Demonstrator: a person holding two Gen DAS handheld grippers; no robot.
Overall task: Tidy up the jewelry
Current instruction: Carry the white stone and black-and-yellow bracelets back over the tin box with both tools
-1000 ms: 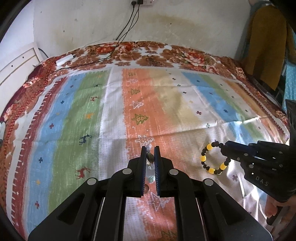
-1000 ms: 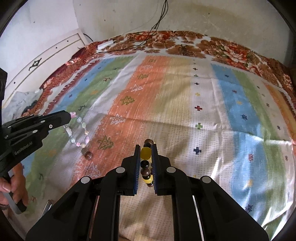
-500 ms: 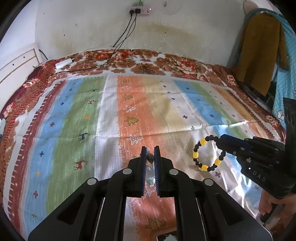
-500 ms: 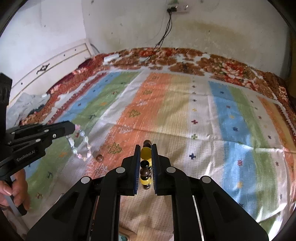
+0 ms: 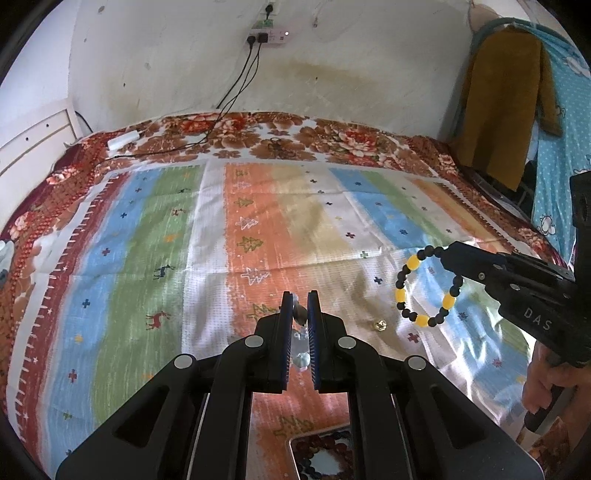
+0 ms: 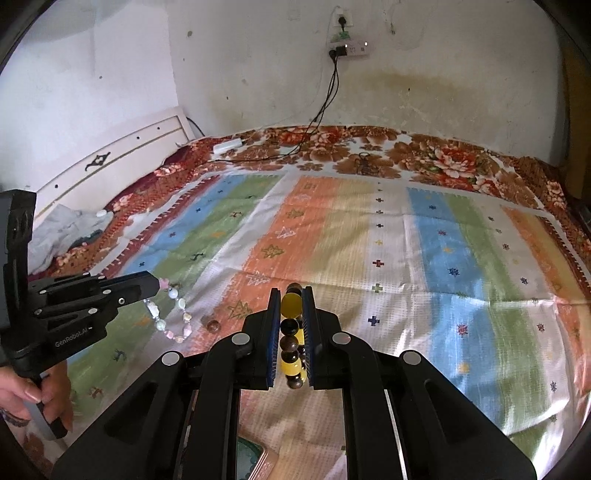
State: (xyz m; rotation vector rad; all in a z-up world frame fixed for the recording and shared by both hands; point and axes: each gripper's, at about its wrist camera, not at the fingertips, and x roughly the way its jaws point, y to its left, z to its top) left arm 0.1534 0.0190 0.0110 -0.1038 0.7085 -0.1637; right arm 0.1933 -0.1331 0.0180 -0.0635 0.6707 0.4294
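Now, through your left wrist camera, more of the wall and the power strip (image 5: pixel 268 34) shows than a second ago, and the striped blanket (image 5: pixel 147 236) lies lower in view, so you have lifted. Your left gripper (image 5: pixel 300 306) is clamped tight on the pastel bead bracelet (image 5: pixel 301 334), which hangs between the blades, its loop edge-on to the lens and running back toward the camera. Off to the right of it, your right gripper (image 5: pixel 448 254) has drawn in closer, carrying the black-and-yellow bracelet (image 5: pixel 424 286); here that loop faces the lens as an open ring, hanging down from the tips. A small gold bead (image 5: pixel 380 325) lies on the blanket between the two tools, and a tray corner (image 5: pixel 325 454) now peeks in under the left one.

Next, through your right wrist camera, the right gripper (image 6: pixel 291 306) pinches the black-and-yellow bracelet (image 6: pixel 291 332) edge-on, beads stacked in a line along the blades. To its left, the left gripper (image 6: pixel 155 284) dangles the pastel bead bracelet (image 6: pixel 170 314) clear of the blanket, higher than before, with a brown bead (image 6: pixel 213 325) lying beneath it.
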